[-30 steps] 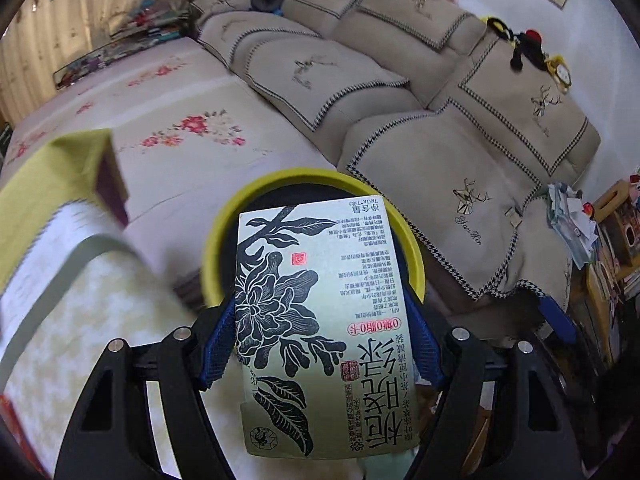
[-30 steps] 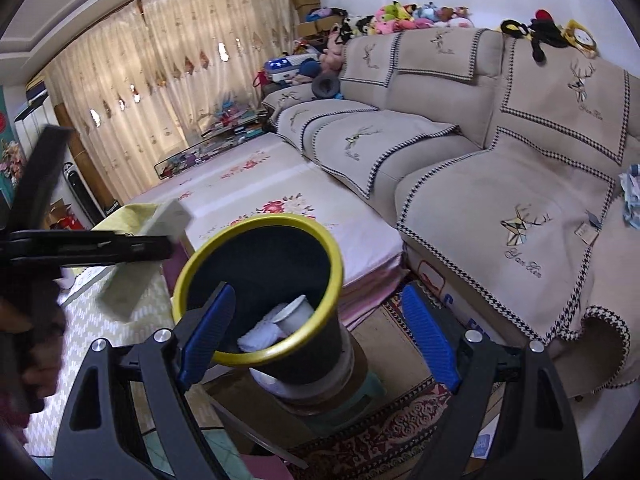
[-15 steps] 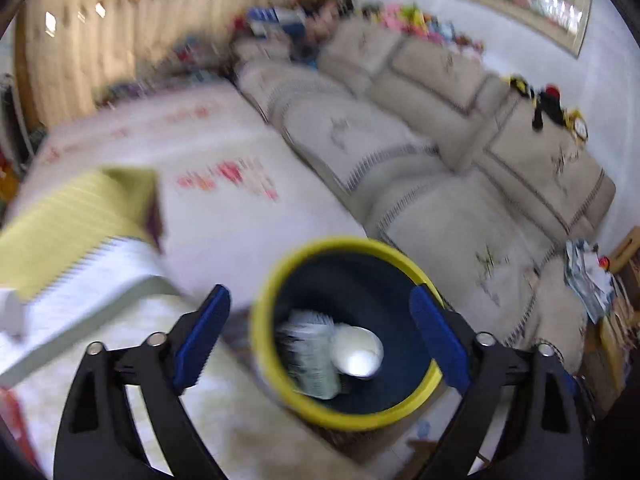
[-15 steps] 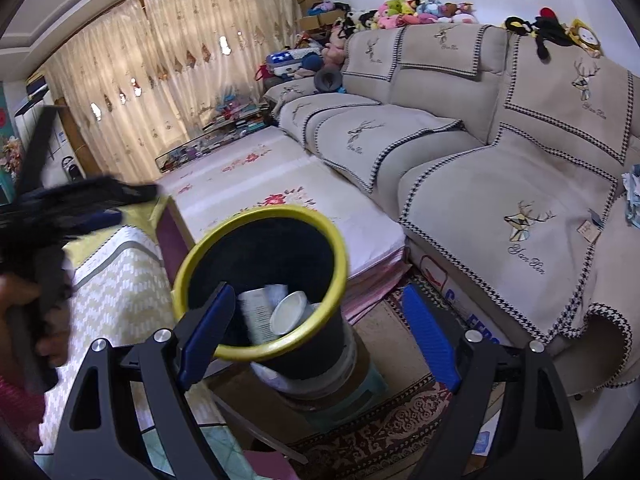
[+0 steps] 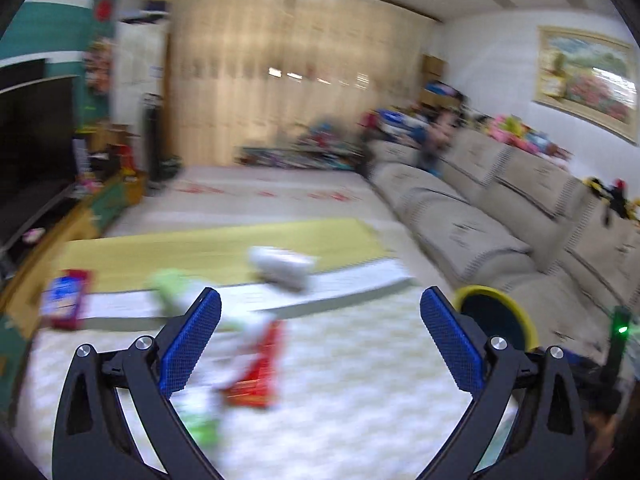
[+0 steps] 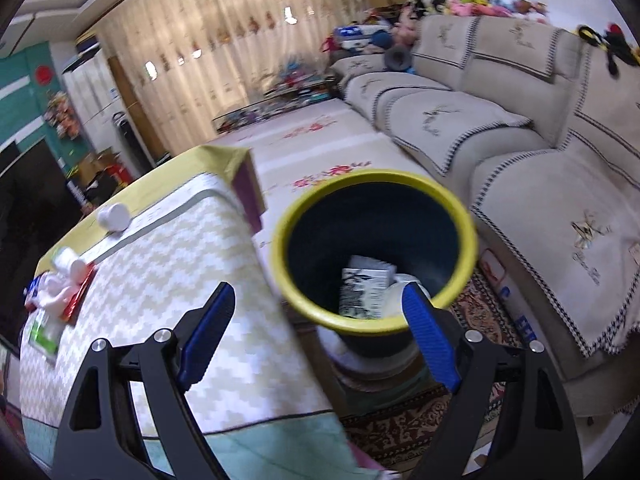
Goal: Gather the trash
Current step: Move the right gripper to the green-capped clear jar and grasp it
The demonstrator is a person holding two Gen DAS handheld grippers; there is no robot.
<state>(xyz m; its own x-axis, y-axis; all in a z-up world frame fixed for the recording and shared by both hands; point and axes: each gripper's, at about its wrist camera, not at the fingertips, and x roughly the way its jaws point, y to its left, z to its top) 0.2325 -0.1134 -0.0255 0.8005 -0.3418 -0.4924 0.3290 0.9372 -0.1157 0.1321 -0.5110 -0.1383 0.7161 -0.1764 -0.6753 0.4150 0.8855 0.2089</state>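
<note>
My left gripper [image 5: 320, 340] is open and empty above the table. Blurred trash lies ahead of it: a red packet [image 5: 260, 364], a green wrapper [image 5: 172, 284], a white cup [image 5: 286, 266] and a blue-red packet [image 5: 64, 300]. The yellow-rimmed dark bin [image 5: 498, 320] shows at the right. My right gripper [image 6: 318, 336] is open and empty, in front of the bin [image 6: 376, 184]. Inside the bin lie the flower-printed tea carton [image 6: 366, 286] and a white cup [image 6: 398, 300]. Trash also lies at the table's far left [image 6: 60, 292] in the right wrist view.
The table [image 6: 168, 280] has a zigzag cloth with a yellow band. A beige sofa [image 6: 520, 140] runs along the right. A white flowered mat [image 6: 320, 136] lies behind the bin. A TV [image 5: 36, 140] stands at the left.
My left gripper let the tea carton fall into the bin, then swung left to face the table's trash. My right gripper moved closer to the bin and turned a little left.
</note>
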